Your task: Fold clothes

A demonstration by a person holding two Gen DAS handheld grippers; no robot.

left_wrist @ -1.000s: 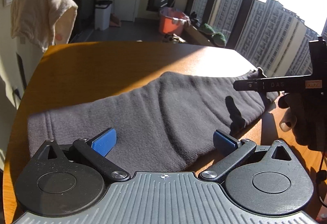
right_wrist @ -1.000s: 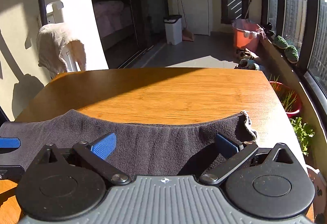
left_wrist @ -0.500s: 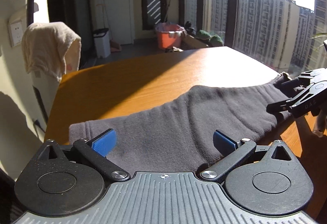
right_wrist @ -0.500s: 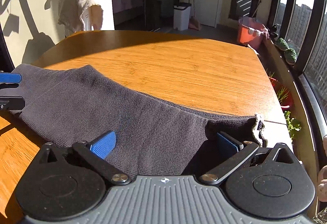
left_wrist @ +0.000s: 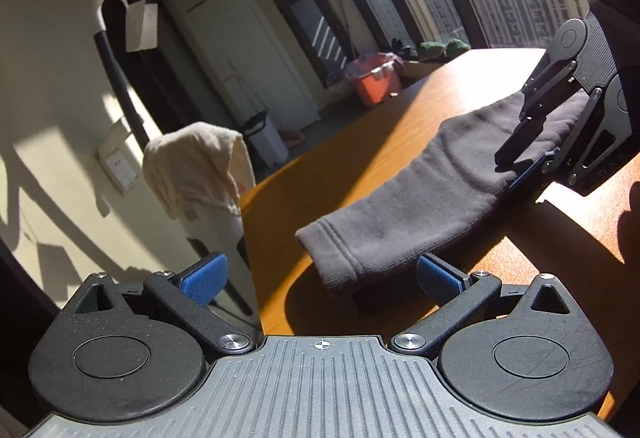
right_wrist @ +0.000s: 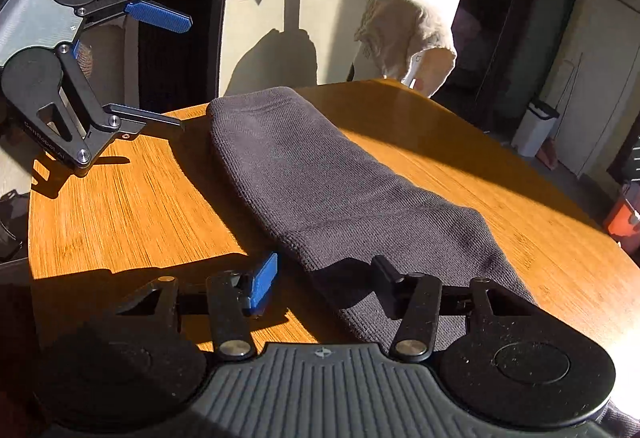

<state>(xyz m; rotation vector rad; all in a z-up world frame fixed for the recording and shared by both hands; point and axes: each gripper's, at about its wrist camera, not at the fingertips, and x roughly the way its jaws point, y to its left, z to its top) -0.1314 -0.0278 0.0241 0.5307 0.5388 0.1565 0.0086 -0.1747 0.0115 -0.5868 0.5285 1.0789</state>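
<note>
Left wrist view, both tongs now wide, drawn off grey garment (left_wrist: 420, 206), left tongs (left_wrist: 320, 278), right tongs (right_wrist: 324, 278).

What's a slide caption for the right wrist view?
Open right tongs at one end of the grey garment; open left tongs hover opposite.

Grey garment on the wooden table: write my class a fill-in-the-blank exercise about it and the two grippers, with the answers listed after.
1. The grey garment lies on a table made of ____.
2. The jaws of the left gripper stand ____, holding nothing.
3. The pads on the gripper fingers are coloured ____.
4. The cream cloth hangs beyond the table's edge, in front of the ____.

Answers: wood; open; blue; wall
</note>
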